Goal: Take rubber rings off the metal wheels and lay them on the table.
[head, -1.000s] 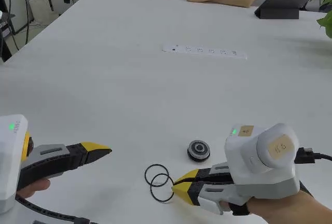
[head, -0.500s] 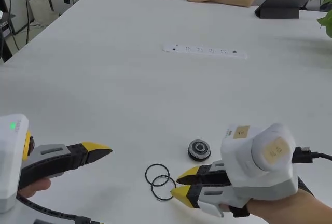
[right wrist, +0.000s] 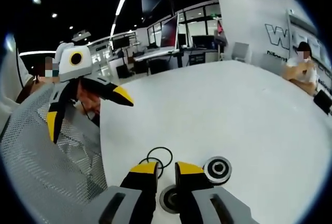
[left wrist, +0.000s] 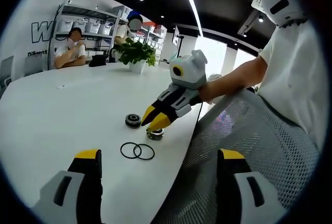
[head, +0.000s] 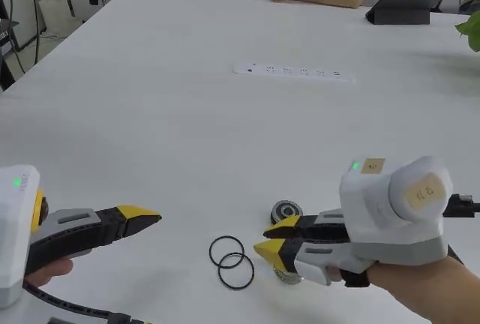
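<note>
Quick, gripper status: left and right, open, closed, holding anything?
Left gripper: open wide, holding nothing.
Right gripper: jaws nearly together, tips down at a metal wheel; whether it grips anything cannot be told.

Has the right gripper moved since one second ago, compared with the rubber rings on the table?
Yes. Its tips were at the rubber rings; now the right gripper has shifted right, clear of them, above a metal wheel.
</note>
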`<state>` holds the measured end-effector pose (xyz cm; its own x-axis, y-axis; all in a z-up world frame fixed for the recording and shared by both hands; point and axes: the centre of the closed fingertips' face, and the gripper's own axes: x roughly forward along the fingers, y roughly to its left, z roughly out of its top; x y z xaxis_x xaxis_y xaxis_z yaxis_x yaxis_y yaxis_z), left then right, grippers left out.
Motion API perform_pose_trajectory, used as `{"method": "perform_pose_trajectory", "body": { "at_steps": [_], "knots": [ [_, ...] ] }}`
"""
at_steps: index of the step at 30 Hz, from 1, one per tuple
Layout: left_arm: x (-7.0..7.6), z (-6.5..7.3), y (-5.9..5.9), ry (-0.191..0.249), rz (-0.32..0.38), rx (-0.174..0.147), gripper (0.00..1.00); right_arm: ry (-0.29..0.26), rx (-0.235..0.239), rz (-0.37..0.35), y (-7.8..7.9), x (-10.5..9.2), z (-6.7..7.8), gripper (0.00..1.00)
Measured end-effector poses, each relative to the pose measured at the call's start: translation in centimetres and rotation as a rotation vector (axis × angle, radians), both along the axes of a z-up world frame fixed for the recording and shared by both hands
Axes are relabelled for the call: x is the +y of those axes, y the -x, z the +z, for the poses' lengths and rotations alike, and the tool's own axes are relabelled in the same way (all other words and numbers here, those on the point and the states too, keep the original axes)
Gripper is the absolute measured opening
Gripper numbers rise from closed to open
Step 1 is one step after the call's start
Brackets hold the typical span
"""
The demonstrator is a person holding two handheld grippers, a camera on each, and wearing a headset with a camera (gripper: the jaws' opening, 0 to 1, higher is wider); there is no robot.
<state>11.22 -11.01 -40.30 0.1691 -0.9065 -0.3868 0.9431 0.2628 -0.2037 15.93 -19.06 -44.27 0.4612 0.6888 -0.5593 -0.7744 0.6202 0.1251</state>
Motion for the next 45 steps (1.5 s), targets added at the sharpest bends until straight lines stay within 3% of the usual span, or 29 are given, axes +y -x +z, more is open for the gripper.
{"method": "perform_pose_trajectory", "body": {
  "at_steps": [9,16,21,26,32,41,45],
  "knots": [
    [0.0,0.5,-0.2,-0.025,-0.028,-0.029,0.91,-0.049,-0.025,-0.055,-1.3,-1.5,1.4,0.12],
    [-0.2,2.1,-0.8,-0.040,-0.058,-0.070,0.92,-0.074,-0.046,-0.117,-2.3,-3.2,2.2,0.12],
    [-0.9,3.6,-1.2,-0.025,-0.089,-0.092,0.93,-0.080,-0.051,-0.148,-2.8,-4.2,2.4,0.13],
    [-1.5,5.6,-2.7,-0.011,-0.098,-0.151,0.91,-0.084,-0.045,-0.182,-3.3,-5.3,2.3,0.13],
    [-2.3,7.7,-4.4,0.016,-0.097,-0.194,0.91,-0.076,-0.031,-0.210,-3.5,-6.6,1.7,0.14],
    [-4.1,10.1,-7.1,-0.008,-0.123,-0.293,0.88,-0.072,-0.014,-0.241,-3.6,-7.8,1.3,0.14],
    [-5.7,11.0,-8.0,-0.013,-0.149,-0.338,0.83,-0.067,-0.009,-0.248,-3.6,-8.1,1.1,0.14]
  ]
}}
